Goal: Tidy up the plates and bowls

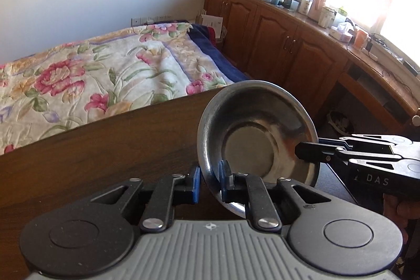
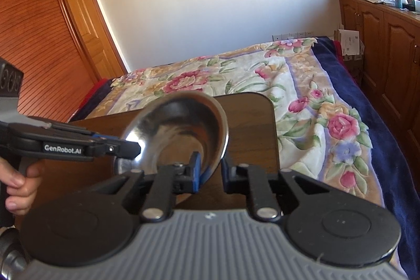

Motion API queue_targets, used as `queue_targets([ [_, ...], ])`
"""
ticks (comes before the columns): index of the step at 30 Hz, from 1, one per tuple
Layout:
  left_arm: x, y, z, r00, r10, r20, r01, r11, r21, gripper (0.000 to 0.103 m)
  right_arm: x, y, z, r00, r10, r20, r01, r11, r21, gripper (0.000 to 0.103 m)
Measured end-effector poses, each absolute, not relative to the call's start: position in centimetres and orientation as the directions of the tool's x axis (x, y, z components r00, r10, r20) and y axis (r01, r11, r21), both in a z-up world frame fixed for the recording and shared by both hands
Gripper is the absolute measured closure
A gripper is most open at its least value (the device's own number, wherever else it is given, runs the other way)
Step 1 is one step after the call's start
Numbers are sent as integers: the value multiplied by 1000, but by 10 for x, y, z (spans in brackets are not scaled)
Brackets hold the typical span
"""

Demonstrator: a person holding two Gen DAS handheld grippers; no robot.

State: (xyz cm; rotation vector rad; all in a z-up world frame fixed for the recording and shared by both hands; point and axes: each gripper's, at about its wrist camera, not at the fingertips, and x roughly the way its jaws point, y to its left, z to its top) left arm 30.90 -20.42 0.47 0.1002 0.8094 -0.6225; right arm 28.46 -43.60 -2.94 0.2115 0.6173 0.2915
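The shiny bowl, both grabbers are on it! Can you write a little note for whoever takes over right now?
Left gripper: shut on the metal bowl's near rim.
Right gripper: shut on the opposite rim of the same bowl.
Bowl: tilted, held over the dark wooden table; whether it touches the table cannot be told.
Done: bowl gripped by both.
Left: put it in its place. No other plates or bowls are in view.

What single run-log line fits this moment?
left gripper: shut on steel bowl rim | right gripper: shut on opposite rim | bowl: tilted above wooden table
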Motion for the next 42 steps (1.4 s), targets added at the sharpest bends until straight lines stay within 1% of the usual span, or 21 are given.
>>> queue_targets([
  [26, 243, -164, 66, 595, -552, -584, 600, 789, -134, 87, 241, -420, 22, 838, 289, -464, -220, 955, 197, 88],
  [42, 195, -129, 81, 617, -581, -531, 611, 779, -144, 87, 209, -401, 41, 855, 278, -438, -233, 960, 155, 89],
])
